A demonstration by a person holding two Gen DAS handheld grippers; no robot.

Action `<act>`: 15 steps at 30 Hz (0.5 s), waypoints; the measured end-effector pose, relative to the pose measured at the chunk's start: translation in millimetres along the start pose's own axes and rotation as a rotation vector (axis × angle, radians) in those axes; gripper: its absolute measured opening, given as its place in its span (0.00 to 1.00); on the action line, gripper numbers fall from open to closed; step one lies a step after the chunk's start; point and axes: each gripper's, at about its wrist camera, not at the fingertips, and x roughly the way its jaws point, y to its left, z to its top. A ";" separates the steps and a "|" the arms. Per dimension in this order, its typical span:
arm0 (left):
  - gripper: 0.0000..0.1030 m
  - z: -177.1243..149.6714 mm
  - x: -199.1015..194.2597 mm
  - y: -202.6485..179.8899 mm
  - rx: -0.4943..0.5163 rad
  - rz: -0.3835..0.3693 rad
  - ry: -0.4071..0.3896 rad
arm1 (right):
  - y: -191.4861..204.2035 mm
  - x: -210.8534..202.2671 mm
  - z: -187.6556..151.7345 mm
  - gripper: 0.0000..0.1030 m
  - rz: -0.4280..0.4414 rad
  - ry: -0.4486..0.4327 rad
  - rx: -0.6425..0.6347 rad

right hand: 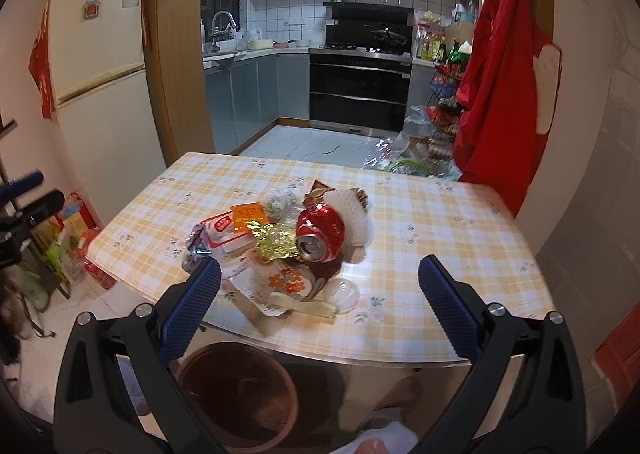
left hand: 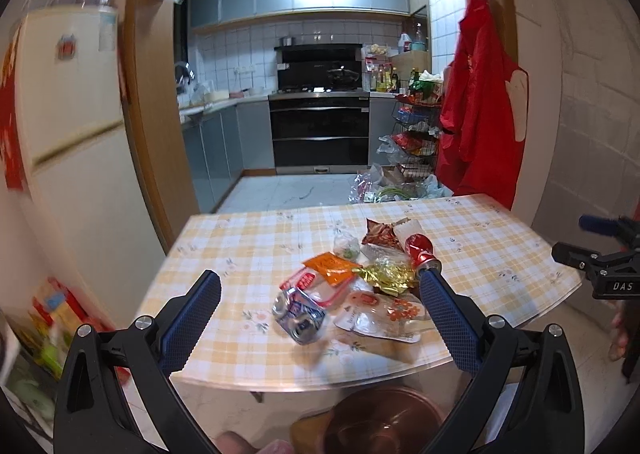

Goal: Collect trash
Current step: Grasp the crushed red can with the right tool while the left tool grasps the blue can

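Red crushed can [right hand: 320,232] lies among wrappers [right hand: 256,250] on the checked counter [right hand: 440,238]. Left claw [left hand: 320,286] and right claw [right hand: 319,274] both gape wide, holding nothing, above a brown bin [right hand: 240,394].

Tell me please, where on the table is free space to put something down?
The table is bare right of the red can, out to its right edge, and along the far edge toward the kitchen. The middle and near-left are crowded with wrappers. Both grippers are open.

A crushed red soda can [right hand: 320,232] lies on its side amid wrappers: gold foil [right hand: 276,240], an orange packet [right hand: 249,216], and a flowered clear tray [right hand: 280,284]; a brown bin [right hand: 240,398] stands below.
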 end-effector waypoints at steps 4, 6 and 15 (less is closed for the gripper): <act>0.95 -32.4 18.5 9.9 -0.056 -0.013 0.049 | -0.6 22.5 -18.7 0.95 0.022 0.017 0.004; 0.95 -52.6 26.3 14.4 -0.080 -0.070 0.082 | -0.6 35.6 -30.2 0.95 0.033 0.033 0.006; 0.95 -109.7 61.3 15.1 -0.030 -0.014 0.169 | -9.5 94.8 -62.5 0.95 -0.003 0.150 0.059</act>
